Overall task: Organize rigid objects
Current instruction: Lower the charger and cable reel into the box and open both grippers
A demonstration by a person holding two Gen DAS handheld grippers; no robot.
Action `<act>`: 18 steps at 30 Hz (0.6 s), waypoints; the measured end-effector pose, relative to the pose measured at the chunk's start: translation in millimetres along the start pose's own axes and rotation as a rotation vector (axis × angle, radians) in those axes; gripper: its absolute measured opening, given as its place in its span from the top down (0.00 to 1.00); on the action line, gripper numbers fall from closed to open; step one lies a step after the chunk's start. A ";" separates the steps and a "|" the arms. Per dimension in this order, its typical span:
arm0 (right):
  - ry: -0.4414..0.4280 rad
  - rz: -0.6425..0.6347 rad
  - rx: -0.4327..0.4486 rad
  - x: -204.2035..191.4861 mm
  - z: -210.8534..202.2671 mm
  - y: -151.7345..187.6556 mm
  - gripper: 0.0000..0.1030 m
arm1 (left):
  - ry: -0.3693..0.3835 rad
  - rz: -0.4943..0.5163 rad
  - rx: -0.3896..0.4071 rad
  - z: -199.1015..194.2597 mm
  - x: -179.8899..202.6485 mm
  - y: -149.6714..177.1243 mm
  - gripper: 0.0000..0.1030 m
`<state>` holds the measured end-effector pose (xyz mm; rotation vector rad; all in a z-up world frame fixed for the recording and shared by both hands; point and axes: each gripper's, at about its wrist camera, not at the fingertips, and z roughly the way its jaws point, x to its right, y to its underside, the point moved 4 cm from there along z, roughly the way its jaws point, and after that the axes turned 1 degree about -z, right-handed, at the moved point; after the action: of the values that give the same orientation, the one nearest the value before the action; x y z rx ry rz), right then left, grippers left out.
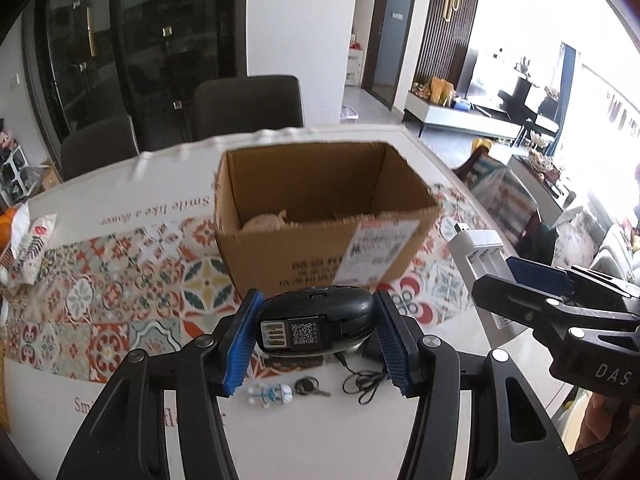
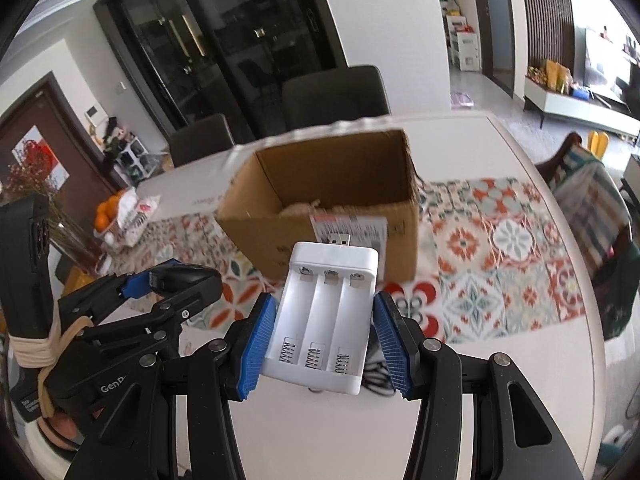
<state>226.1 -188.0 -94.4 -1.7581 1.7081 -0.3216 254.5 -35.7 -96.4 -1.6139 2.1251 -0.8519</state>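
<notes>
My left gripper (image 1: 316,324) is shut on a black oval device (image 1: 314,322) with a QR label, held above the table just in front of an open cardboard box (image 1: 320,248). My right gripper (image 2: 324,336) is shut on a white USB battery charger (image 2: 324,316) with three empty slots, held above the table in front of the same box (image 2: 276,236). The right gripper and charger (image 1: 480,252) show at the right of the left wrist view. The left gripper with its device (image 2: 180,278) shows at the left of the right wrist view. Something pale lies inside the box (image 1: 266,220).
On the white table below lie a small blue-white figurine (image 1: 270,394), a key (image 1: 308,386) and a black cable (image 1: 366,384). A patterned runner (image 2: 500,256) crosses the table. Snack bags (image 1: 30,240) and oranges (image 2: 106,212) sit far left. Dark chairs (image 1: 248,106) stand behind.
</notes>
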 end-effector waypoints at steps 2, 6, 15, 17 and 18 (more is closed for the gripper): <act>-0.008 -0.009 0.013 -3.1 -1.8 -8.7 0.50 | -0.004 -0.002 0.006 -2.5 -0.7 -6.5 0.46; -0.014 -0.013 0.043 -6.1 -5.5 -25.6 0.50 | -0.007 -0.004 0.015 -5.8 -3.0 -23.0 0.46; -0.019 -0.025 0.068 -9.6 2.0 -65.9 0.50 | -0.029 0.016 0.046 -6.0 -6.2 -63.5 0.46; -0.018 -0.028 0.063 -9.9 6.9 -73.1 0.50 | -0.030 0.019 0.046 -2.4 -7.4 -71.3 0.46; -0.018 -0.031 0.062 -10.0 10.1 -77.7 0.50 | -0.032 0.017 0.045 -0.8 -8.1 -75.4 0.46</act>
<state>292.7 -180.8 -52.7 -1.7389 1.6424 -0.3674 312.8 -41.0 -48.2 -1.5745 2.0805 -0.8568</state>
